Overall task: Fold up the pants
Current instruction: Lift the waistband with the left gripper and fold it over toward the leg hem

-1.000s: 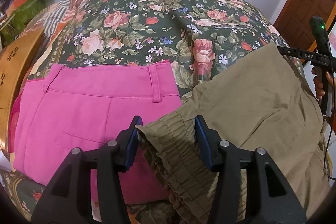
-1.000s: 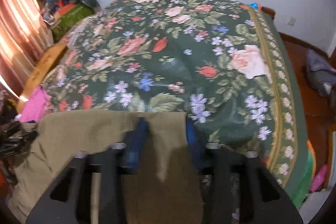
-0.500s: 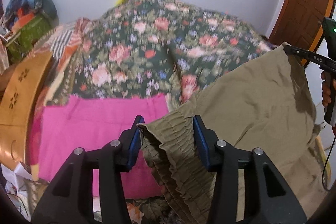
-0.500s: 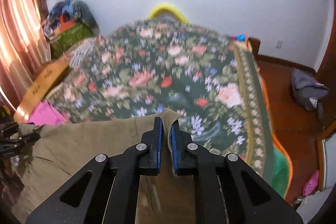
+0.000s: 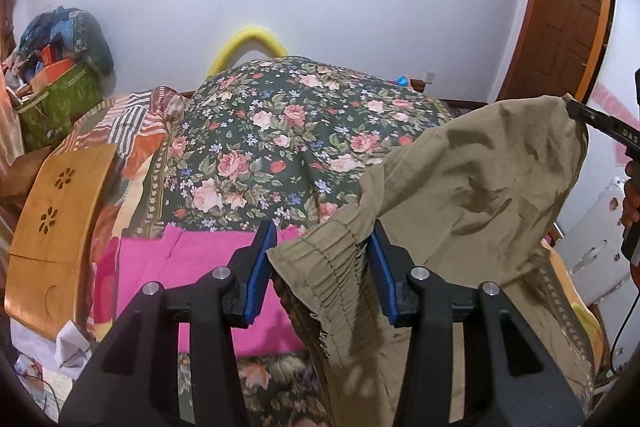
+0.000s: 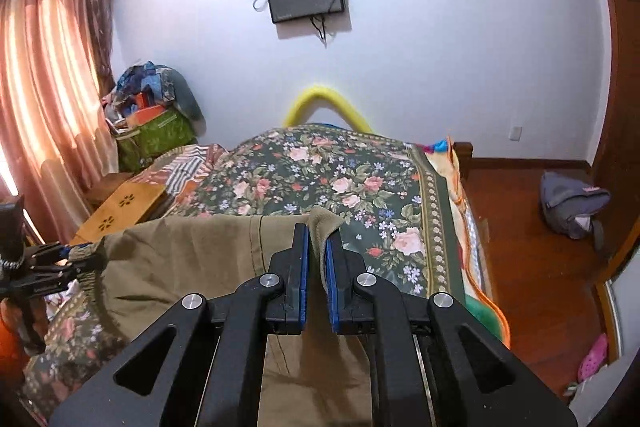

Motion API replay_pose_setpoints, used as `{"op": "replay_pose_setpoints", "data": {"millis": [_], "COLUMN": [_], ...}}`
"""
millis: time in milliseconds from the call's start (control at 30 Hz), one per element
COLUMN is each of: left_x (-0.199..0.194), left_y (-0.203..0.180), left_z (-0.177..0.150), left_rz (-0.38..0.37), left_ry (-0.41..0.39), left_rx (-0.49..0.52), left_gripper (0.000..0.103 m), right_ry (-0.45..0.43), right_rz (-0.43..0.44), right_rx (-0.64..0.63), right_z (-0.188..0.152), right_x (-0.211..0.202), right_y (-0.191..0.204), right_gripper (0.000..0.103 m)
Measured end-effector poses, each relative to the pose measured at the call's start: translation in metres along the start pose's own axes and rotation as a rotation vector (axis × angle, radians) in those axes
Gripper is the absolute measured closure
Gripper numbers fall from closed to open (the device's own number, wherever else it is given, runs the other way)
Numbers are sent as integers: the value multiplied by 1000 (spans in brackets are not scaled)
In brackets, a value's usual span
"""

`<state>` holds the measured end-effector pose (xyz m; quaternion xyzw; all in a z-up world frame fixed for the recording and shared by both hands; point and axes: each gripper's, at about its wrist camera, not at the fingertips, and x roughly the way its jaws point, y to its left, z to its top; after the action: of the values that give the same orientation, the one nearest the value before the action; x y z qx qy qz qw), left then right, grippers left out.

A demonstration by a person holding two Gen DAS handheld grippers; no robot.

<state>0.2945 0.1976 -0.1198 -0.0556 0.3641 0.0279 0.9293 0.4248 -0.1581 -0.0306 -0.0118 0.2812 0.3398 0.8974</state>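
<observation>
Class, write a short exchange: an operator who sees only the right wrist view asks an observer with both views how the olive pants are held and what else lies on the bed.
Operator: My right gripper pinches a corner of the olive pants. Which part does the left gripper hold?
Observer: It holds the gathered elastic waistband between its pads.
Operator: Is anything else lying on the bed?
Observer: Yes, pink pants lie flat on it, just beyond the left gripper.
</observation>
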Motion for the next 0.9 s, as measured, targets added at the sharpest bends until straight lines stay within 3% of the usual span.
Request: {"op": "replay_pose_setpoints", "data": {"millis": [533,900], "left_x": [-66,-86], "left_y": [-36,-38], "left_z": [-76,-147], "left_rz": [-30,-76], "left_ry": [-1,78], "left_rx": [118,106], "left_gripper": [58,59], "right_ry": [28,49], "right_rz": [7,22], "right_rx": [105,174], "right_z": [-86,-151], "right_x": [-87,-124], "right_y": [10,25], "right_gripper": [96,96]}}
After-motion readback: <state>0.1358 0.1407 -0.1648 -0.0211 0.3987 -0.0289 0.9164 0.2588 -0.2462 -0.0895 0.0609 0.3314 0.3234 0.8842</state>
